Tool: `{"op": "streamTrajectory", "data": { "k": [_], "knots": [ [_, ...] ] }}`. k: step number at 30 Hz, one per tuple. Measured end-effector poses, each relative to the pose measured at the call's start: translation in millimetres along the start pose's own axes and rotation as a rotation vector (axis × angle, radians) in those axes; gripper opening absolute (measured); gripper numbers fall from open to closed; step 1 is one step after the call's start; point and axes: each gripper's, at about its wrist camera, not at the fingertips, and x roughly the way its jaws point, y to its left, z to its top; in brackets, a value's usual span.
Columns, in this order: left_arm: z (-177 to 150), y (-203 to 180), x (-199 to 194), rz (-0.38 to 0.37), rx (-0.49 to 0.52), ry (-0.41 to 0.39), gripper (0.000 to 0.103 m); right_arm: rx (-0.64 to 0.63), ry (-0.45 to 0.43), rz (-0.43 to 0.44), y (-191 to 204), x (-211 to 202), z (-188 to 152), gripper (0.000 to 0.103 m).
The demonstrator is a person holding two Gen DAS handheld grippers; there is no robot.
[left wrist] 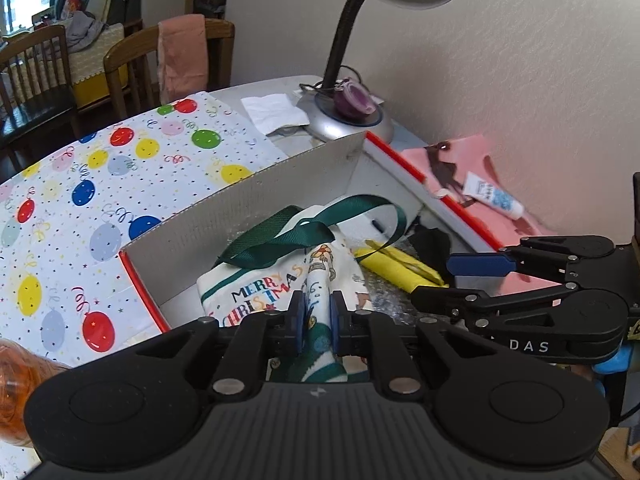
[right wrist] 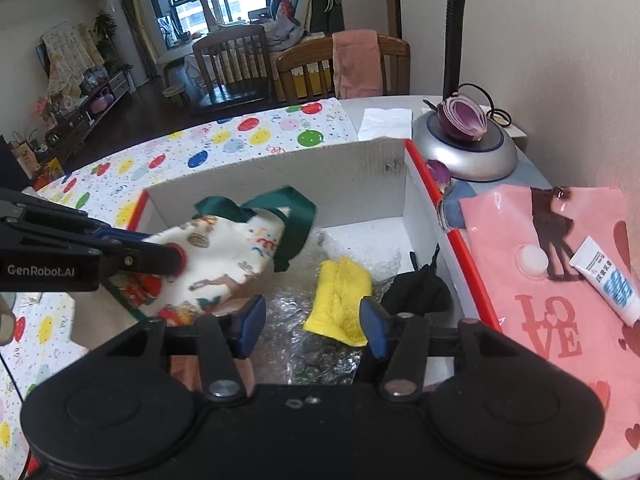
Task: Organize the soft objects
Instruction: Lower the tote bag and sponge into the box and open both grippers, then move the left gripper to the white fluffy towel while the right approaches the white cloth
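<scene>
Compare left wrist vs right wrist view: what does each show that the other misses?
Only the left wrist view: the left tongs pinching the Christmas bag head-on, the bag's MERRY CHRISTMAS print, and an orange object at the lower left edge.

Only the right wrist view: the right tongs open over bubble wrap, nothing between them, plus the LOVE lettering on the pink sheet.

Both: the cardboard box, yellow cloth, black cloth, tube, half onion on the lamp base, and balloon tablecloth.
</scene>
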Motion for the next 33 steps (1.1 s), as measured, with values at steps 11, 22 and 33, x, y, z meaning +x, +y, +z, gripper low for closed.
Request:
{"op": "streamTrajectory", "data": {
  "k": [11, 22, 33],
  "knots": [
    [-11.1, -0.1, -57.8, -0.047, 0.006, -0.121, 0.065, -0.019, -0.079, 0.045, 18.7, -53.3, 9.8, 0.063],
    [-34.3, 24.3, -153.3, 0.001, 0.007, -0.243, 0.072, -0.107, -0.18, 0.137, 80.3, -107.4, 29.0, 0.069],
    [-72.6, 96.9, -226.9, 0.101, -0.057, -0.313, 0.076, -0.185, -0.183, 0.246, 177.6, -100.9, 38.2, 0.078]
  ]
}}
